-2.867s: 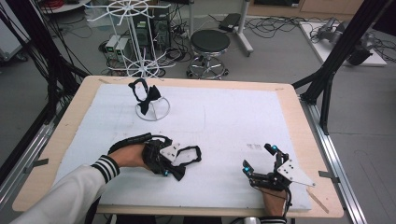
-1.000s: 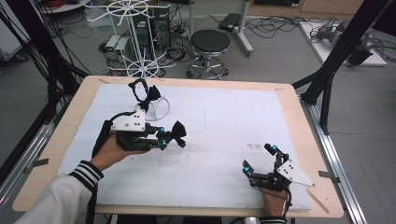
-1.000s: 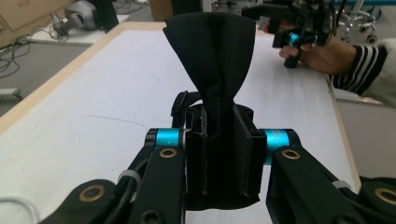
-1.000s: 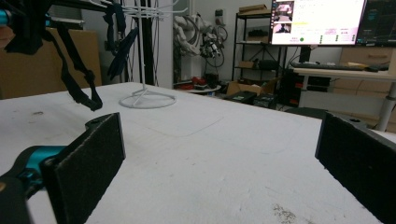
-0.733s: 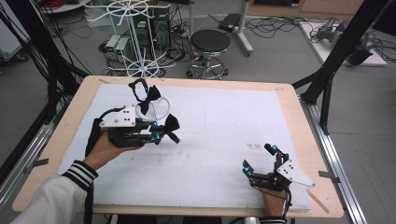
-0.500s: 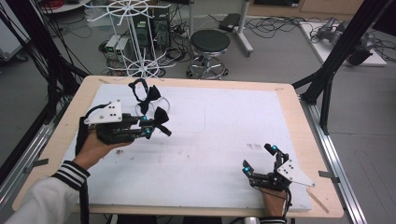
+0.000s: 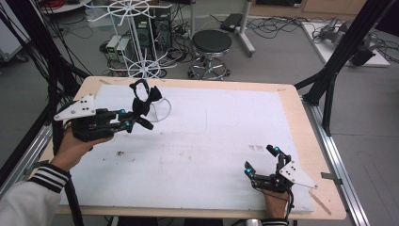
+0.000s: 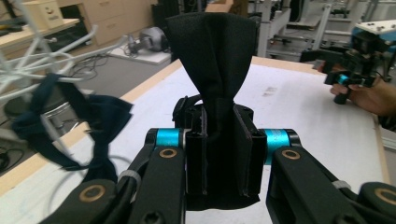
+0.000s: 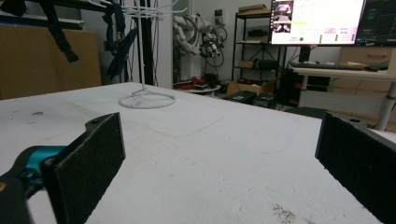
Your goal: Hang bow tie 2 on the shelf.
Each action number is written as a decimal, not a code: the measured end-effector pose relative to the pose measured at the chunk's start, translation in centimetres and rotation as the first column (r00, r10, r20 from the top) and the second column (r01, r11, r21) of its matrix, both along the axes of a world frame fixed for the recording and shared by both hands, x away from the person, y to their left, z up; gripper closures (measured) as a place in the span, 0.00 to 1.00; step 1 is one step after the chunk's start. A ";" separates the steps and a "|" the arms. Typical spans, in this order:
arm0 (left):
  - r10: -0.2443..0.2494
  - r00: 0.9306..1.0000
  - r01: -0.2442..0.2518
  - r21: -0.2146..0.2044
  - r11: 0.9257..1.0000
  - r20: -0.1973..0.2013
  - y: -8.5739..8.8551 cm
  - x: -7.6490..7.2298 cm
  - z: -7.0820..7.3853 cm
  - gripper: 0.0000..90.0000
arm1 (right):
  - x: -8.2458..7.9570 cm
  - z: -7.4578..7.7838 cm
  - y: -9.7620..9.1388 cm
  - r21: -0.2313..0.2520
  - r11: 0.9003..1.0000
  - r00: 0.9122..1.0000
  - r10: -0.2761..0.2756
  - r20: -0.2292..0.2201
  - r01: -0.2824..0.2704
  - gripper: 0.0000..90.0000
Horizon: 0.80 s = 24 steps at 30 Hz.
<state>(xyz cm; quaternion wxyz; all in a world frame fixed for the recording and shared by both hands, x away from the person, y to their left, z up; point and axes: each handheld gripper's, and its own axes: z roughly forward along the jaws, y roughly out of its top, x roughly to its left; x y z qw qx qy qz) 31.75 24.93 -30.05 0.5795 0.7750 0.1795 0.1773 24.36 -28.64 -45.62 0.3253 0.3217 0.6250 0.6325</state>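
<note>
The fingers (image 8: 243, 154) of the left gripper (image 7: 134, 123) pinch a black bow tie (image 8: 215, 60), held up just beside the white stand (image 7: 157, 109) (another bow tie (image 7: 141, 94) hangs there). The right gripper (image 7: 261, 162) rests on the table (image 7: 235, 122), jaws wide apart.

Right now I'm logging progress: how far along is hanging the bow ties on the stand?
One bow tie already hangs on the white stand. The left tool grips a second black bow tie beside it, not yet hung. The right tool rests open.
</note>
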 end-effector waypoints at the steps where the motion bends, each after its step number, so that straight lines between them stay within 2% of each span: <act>1: 0.012 1.000 -0.012 -0.005 1.000 0.000 0.2 0.0 0.1 0.85 | 0.0 0.0 0.0 -0.002 1.000 1.000 0.001 0.004 -0.001 0.01; 7: 0.072 0.997 -0.072 -0.008 0.997 0.009 1.8 0.5 0.6 0.85 | 0.0 0.0 0.0 -0.002 1.000 1.000 0.001 0.004 -0.001 0.01; 14: 0.117 0.993 -0.117 0.002 0.993 0.011 2.6 1.1 1.0 0.85 | 0.0 0.0 0.0 0.001 1.000 1.000 0.000 0.000 0.000 0.01; 24: 0.184 0.983 -0.184 -0.032 0.982 0.000 4.1 2.2 1.6 0.85 | 0.0 0.0 0.0 0.003 1.000 1.000 0.001 -0.003 -0.001 0.01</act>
